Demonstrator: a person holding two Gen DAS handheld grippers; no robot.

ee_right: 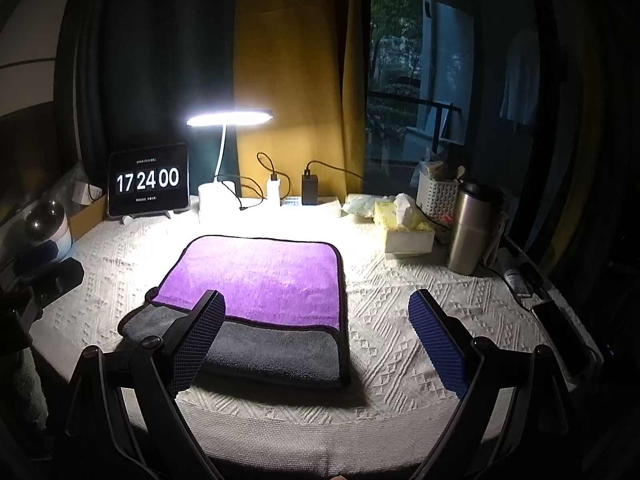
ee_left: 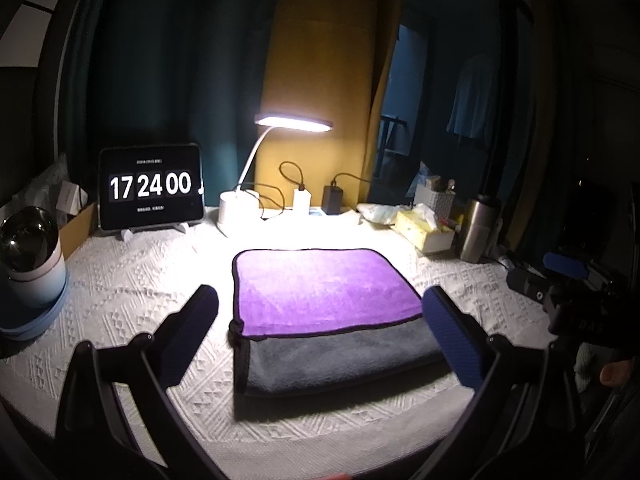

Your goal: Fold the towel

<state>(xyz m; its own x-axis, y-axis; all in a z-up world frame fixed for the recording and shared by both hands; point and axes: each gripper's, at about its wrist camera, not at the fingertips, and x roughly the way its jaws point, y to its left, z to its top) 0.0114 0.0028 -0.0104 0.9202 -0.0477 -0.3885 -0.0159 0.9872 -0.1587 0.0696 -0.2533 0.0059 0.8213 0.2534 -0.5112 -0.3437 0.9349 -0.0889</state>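
A towel, purple on one face and grey on the other with a dark hem, lies folded flat on the white textured tablecloth (ee_left: 132,280). The purple layer (ee_left: 324,288) lies over the grey layer (ee_left: 340,364), whose near strip shows. It also shows in the right wrist view (ee_right: 264,276). My left gripper (ee_left: 320,324) is open and empty, hovering over the towel's near part, its fingers either side. My right gripper (ee_right: 316,332) is open and empty, above the towel's near right corner. The right gripper also shows at the right edge of the left wrist view (ee_left: 568,280).
A lit desk lamp (ee_left: 294,122) stands behind the towel. A tablet clock (ee_left: 150,186) stands at back left, a round white device (ee_left: 34,256) at left. A tissue box (ee_right: 404,228), steel flask (ee_right: 472,228) and white basket (ee_right: 438,196) are at right. A phone (ee_right: 560,332) lies near the right edge.
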